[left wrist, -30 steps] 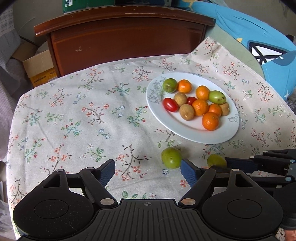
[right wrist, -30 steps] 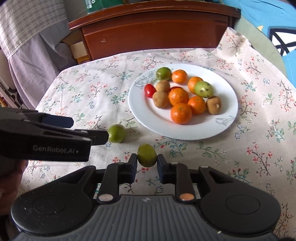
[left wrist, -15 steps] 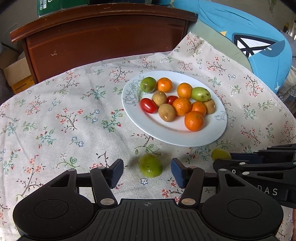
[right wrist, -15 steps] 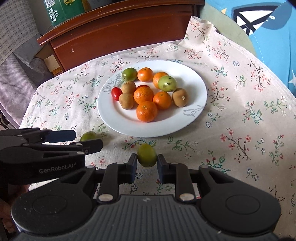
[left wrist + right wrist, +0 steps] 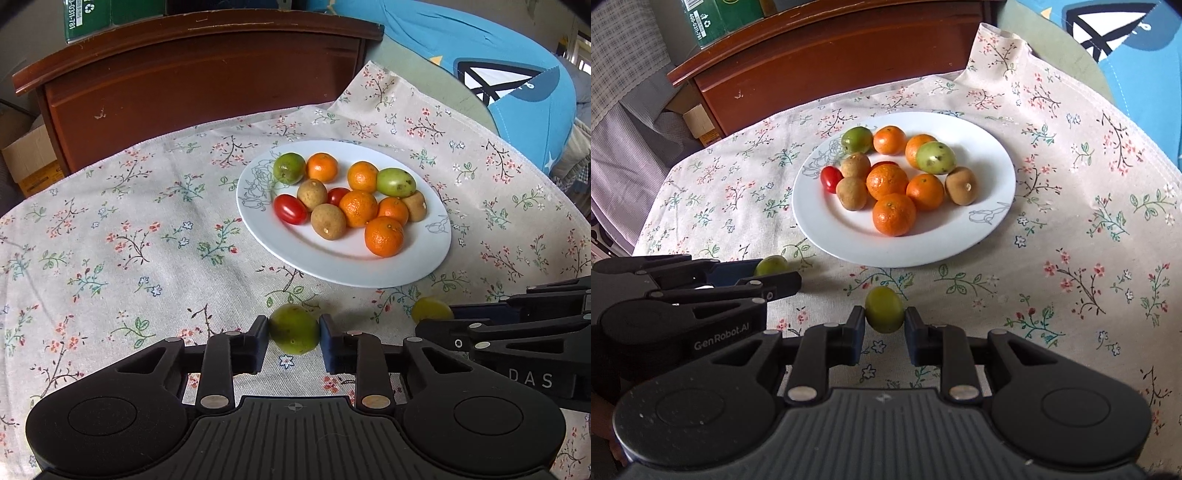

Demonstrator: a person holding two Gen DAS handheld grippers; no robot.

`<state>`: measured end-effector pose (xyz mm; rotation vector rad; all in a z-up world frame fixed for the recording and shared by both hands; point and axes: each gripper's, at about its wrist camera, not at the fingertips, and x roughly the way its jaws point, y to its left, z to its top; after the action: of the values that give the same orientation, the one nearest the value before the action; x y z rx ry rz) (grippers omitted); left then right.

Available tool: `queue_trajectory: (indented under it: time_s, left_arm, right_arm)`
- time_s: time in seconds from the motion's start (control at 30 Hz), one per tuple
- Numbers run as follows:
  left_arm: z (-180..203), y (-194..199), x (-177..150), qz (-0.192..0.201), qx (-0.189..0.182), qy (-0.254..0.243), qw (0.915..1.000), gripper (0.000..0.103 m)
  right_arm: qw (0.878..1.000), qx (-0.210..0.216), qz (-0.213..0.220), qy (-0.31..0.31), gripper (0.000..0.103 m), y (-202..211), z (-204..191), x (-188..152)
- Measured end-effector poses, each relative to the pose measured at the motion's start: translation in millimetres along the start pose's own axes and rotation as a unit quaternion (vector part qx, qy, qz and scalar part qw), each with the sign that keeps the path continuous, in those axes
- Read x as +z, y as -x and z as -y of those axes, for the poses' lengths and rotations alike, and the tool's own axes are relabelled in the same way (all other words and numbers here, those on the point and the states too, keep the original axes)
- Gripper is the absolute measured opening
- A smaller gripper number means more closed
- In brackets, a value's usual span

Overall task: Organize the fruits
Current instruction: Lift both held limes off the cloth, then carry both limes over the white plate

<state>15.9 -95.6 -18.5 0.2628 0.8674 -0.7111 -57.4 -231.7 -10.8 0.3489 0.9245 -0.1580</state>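
You have a green fruit clamped in each gripper, left gripper (image 5: 294,338) and right gripper (image 5: 885,325), low centre of frame; next, lift both to the white plate (image 5: 993,225).

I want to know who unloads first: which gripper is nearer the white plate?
Roughly level, perhaps the right. The right gripper, shut on a green fruit, sits just before the white plate; the left gripper clamps another green fruit similarly close.
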Motion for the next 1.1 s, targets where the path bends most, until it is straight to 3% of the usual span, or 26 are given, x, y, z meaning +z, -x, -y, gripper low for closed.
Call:
queue_trajectory:
  time_s: [0.53,0.83,1.1]
  left_arm:
    - [-6.2,39.3,18.9,0.058,0.006,-0.007,0.9983,0.027]
    - [-8.3,44.2,45.1,0.084,0.0,-0.009,0.9965,0.027]
    - [-1.8,31.3,66.0,0.098,-0.014,-0.027,0.9947,0.027]
  right_arm:
    - [0.997,0.048,0.052,0.019,0.023,27.3,-3.4,19.5]
    - [0.992,0.03,0.117,0.027,0.024,52.8,16.2,53.6]
    - [0.991,0.015,0.128,0.033,0.024,45.3,31.3,77.3]
